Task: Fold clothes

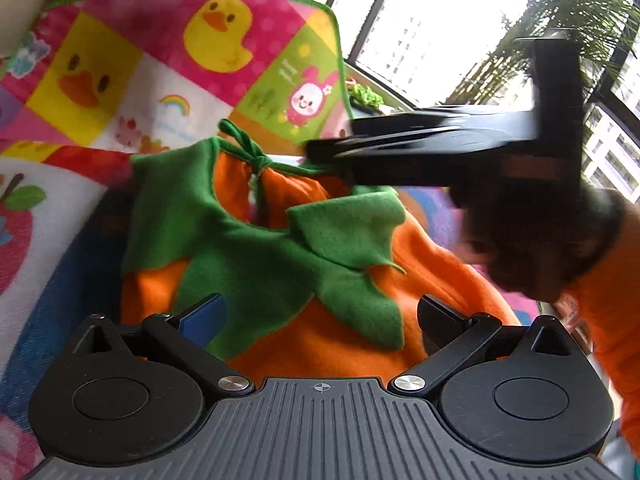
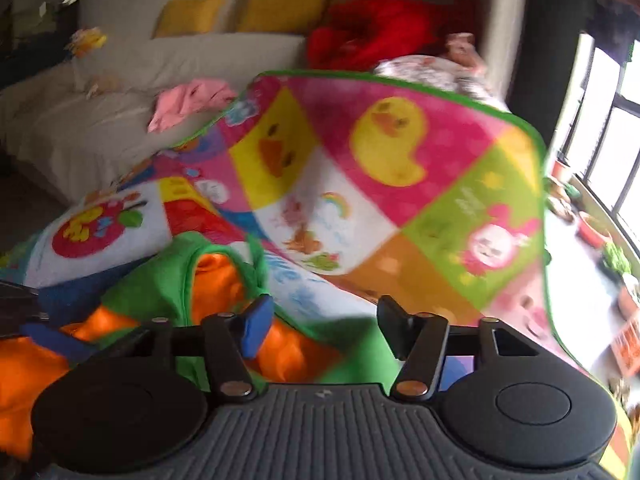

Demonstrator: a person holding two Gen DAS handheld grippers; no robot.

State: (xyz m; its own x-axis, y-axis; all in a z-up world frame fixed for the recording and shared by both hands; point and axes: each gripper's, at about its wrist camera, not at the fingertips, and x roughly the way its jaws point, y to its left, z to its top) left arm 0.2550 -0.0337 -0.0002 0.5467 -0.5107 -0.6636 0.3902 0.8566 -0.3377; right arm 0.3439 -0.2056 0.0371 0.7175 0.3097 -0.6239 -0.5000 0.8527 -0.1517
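Showing only in the right view, a pink garment (image 2: 188,102) lies beyond the right gripper (image 2: 324,328), jaws parted, empty.

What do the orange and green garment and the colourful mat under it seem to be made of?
Orange and green garment: probably fleece or felt; matte, fuzzy surface, raw-cut leaf-shaped collar edges.
Colourful mat: maybe padded printed fabric or foam, with slight sheen and green stitched binding; uncertain.

A home living room here: a pale sofa (image 2: 100,120) with yellow cushions (image 2: 192,14) along the wall, a bright children's play mat (image 2: 360,184) printed with ducks, tall windows (image 1: 420,32) giving onto apartment blocks, and potted plants (image 2: 600,236) lined up beside the glass.
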